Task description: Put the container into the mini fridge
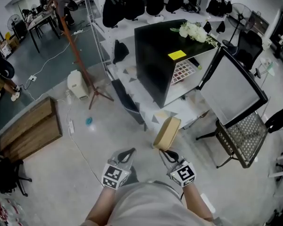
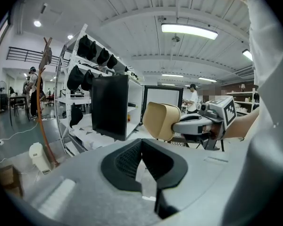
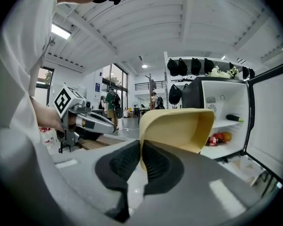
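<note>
Right tool [image 1: 166, 152] pinches the tan container [image 1: 167, 132] by its wall, near the person and well short of the open mini fridge [image 1: 153, 65], left tool [image 1: 130, 151] pressed together and empty, so best carry it far, level, clear of the door [image 1: 232, 92].

Two matching hand-held grippers and a pale shirt

The left hand-held gripper [image 1: 126, 154] and the right hand-held gripper [image 1: 168, 155] look like twins. Each has a smooth light-grey shell and black jaws that narrow to a point. The pads [image 2: 127, 160] on the inner jaw faces are black and finely ribbed. Behind the jaws each one carries a white cube printed with bold black square markers, the left cube [image 1: 114, 177] and the right cube [image 1: 183, 174]. Seen side-on, the shell is rounded, with a dark band near the grip. The person wears a plain off-white short-sleeved shirt [image 1: 146, 204].
</note>
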Motion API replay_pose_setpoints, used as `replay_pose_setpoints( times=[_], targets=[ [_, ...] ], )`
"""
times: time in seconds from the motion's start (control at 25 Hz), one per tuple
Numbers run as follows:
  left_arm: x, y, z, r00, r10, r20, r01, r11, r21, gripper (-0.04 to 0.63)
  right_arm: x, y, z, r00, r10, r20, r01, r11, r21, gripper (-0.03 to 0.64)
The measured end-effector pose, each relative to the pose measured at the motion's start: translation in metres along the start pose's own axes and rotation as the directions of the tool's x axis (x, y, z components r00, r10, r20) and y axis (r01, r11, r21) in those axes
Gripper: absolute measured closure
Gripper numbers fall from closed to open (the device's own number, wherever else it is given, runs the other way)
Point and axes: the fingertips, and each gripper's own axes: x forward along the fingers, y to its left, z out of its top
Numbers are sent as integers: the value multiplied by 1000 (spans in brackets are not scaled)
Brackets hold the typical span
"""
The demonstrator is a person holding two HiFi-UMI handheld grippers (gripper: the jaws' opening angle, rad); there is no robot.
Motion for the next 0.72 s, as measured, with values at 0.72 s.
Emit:
replay_pose_setpoints(
  times=[0.72],
  targets=[
    [115,141,55,963,-268,-19,269,960,76,586,133,-91,28,971,-233,-48,235,971,48,598]
  ],
)
